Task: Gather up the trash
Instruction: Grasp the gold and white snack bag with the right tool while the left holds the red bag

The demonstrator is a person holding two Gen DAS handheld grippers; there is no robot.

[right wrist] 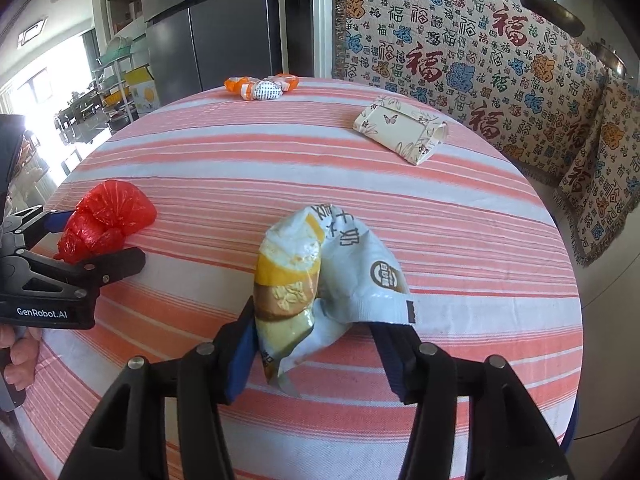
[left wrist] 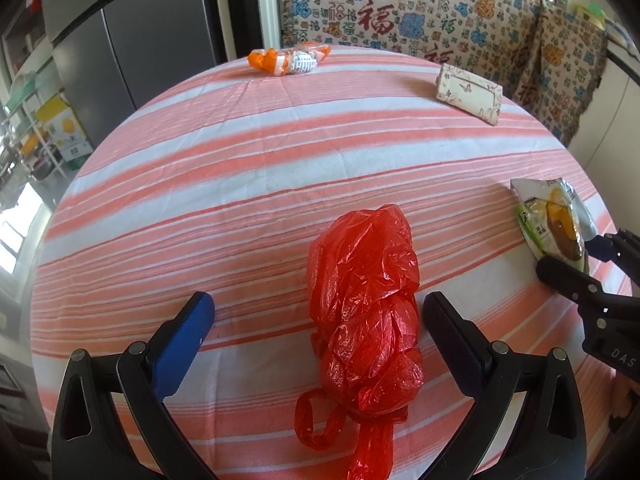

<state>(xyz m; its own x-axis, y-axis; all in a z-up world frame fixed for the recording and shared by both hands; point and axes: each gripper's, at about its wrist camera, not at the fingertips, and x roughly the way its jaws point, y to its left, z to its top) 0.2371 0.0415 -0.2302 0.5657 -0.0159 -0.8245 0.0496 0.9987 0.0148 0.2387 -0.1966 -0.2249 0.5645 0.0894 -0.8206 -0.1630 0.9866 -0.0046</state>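
a round table (left wrist: 240, 168) wears a pink and white striped cloth. behind it stands a grey refrigerator (right wrist: 224, 28), and a patterned blanket (right wrist: 460, 52) with red characters drapes beside it.

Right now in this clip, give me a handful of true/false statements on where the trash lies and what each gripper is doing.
1. The red plastic bag lies between the left gripper's spread fingers. True.
2. The left gripper is clamped on the red bag. False: its fingers stand clear of the bag on both sides.
3. The snack wrapper sits between the right gripper's fingers. True.
4. The butterfly-print folded paper is stacked on the snack wrapper. False: it lies apart, farther back on the striped tablecloth.
5. The orange-and-white wrapper lies near the table's far edge. True.
6. The red bag hangs in the air. False: it rests on the tablecloth.
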